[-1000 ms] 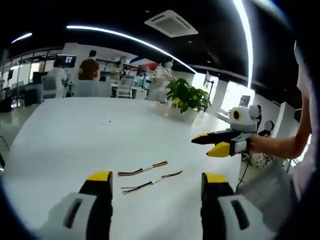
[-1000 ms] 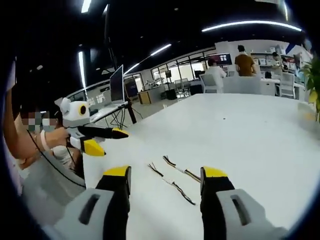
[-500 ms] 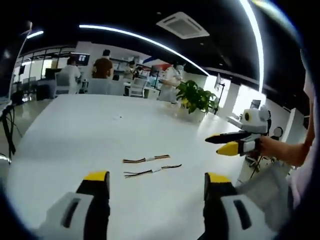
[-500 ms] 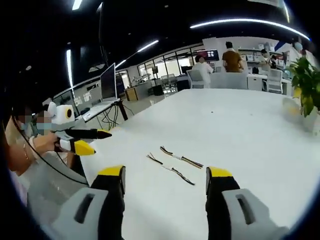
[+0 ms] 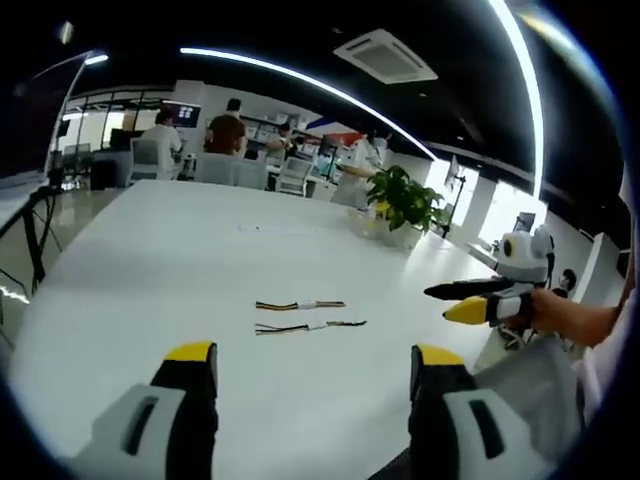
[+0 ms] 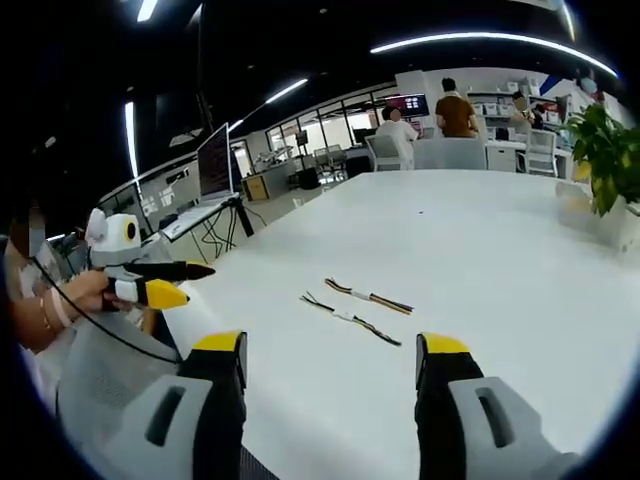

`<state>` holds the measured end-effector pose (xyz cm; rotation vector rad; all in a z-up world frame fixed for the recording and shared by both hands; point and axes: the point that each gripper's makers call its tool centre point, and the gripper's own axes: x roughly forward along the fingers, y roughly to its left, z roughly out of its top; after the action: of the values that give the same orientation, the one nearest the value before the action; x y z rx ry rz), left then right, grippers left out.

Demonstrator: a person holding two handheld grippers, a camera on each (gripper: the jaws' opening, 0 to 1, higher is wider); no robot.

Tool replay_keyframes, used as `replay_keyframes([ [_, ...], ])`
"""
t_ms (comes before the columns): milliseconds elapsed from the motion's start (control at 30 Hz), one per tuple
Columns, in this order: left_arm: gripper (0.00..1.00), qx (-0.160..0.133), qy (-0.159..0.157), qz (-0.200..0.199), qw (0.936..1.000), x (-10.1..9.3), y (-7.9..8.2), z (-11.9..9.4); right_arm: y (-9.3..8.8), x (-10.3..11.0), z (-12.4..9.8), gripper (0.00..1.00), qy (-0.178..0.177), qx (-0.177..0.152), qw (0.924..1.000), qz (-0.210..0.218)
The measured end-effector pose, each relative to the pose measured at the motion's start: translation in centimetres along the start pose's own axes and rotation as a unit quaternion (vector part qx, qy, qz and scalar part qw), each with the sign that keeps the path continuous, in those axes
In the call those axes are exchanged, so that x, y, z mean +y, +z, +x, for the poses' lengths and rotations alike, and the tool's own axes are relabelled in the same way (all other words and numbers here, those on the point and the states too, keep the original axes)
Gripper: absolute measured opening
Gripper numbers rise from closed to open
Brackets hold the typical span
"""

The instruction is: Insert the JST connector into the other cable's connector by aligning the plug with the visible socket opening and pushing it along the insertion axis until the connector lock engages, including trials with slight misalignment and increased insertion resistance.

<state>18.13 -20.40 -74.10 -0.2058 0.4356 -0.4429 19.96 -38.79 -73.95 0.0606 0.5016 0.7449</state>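
Two short cables lie loose on the white table (image 5: pixel 130 270), side by side and close together without touching. Taking the potted plant (image 5: pixel 405 200) at the table's far edge as the landmark, the farther cable (image 5: pixel 300 304) is the one nearer the plant and the nearer cable (image 5: pixel 310 326) lies just on the side away from it. In the right gripper view the same pair appears as the farther cable (image 6: pixel 368 297) and the nearer cable (image 6: pixel 352 319), with the plant (image 6: pixel 606 150) off at the far right edge. Each cable has a pale connector body about midway along and coloured wires fanning at the ends; which end is plug and which is socket is probably too small to tell here.

The left gripper (image 5: pixel 312 365) hangs above the table on the side of the cables away from the plant, its yellow-tipped jaws spread wide with nothing between them. The right gripper (image 6: pixel 330 355) is likewise held back from the cables, jaws wide apart and empty. Each gripper also shows in the other's view, held in a hand: the right gripper (image 5: pixel 462 300) below the plant, the left gripper (image 6: pixel 170 283) far from it.

Beyond the plant, several people (image 5: pixel 226 135) sit or stand at desks.
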Motion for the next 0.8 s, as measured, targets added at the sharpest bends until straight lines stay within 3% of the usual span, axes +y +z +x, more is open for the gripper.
replay_keyframes([
  [800,0.77,0.002,0.010,0.020,0.9997,0.03,-0.09,0.32,-0.49,-0.61,0.11,0.70,-0.014,0.004,0.9997,-0.019],
])
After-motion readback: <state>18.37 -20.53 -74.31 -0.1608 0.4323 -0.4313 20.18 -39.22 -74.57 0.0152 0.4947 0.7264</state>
